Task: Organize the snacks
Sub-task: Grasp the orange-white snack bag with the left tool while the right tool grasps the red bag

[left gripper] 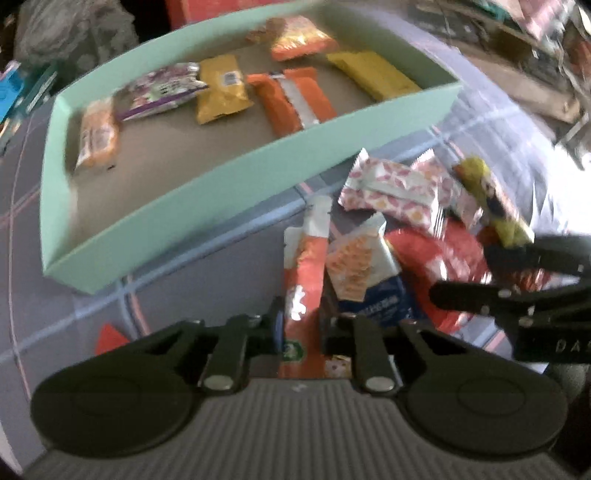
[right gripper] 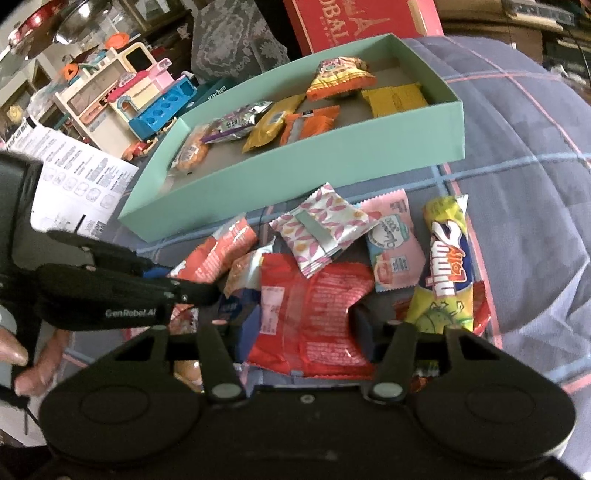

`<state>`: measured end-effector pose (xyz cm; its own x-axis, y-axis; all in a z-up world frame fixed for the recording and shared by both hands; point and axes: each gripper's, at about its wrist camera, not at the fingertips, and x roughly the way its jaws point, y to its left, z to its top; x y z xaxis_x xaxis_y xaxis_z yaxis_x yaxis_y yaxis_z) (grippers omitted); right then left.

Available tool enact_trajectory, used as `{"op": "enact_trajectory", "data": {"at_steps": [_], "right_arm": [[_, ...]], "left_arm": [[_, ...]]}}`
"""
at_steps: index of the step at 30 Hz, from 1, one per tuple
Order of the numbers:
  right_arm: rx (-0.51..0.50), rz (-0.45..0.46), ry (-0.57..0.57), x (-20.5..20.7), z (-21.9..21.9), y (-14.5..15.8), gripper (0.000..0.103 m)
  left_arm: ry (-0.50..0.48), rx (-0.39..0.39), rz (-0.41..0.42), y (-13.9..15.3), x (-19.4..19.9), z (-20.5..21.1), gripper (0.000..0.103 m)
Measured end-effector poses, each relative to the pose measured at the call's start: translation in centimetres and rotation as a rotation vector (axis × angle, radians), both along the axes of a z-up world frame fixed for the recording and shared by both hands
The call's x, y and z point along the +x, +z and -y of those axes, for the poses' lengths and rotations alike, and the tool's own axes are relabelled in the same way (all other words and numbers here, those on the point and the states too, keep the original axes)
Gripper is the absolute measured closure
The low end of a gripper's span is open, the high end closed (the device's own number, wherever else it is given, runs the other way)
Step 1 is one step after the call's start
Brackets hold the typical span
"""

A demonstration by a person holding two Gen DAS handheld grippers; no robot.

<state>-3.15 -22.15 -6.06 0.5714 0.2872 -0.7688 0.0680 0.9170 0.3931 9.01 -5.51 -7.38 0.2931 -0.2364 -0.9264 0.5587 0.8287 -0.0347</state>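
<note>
My left gripper is shut on a long orange-and-white snack packet at the near edge of a loose pile on the plaid cloth. In the right wrist view it reaches in from the left. My right gripper straddles a crumpled red packet, and both pads press its edges. The left wrist view shows the right gripper side-on at the right. Behind the pile stands a mint-green box holding several snack packets.
A pink leaf-print packet, a pink sachet, a yellow tube sweet and a blue cracker pack also lie in the pile. A printed sheet, a toy kitchen and a red carton surround the box. A hand shows at the left.
</note>
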Motion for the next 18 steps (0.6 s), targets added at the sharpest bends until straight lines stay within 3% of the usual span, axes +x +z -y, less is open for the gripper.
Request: {"op": "enact_trajectory", "data": {"at_steps": [9, 18], "right_arm": [[0.069, -0.019, -0.007, -1.5, 0.2, 1.0, 0.053], [0.101, 0.028, 0.005, -1.7, -0.3, 4.3, 0.054]], "left_arm": [[0.077, -0.043, 0.049, 1.8, -2.5, -1.8, 0.086], [0.168, -0.138, 0.101, 4.7, -3.5, -4.0, 0.086]]}}
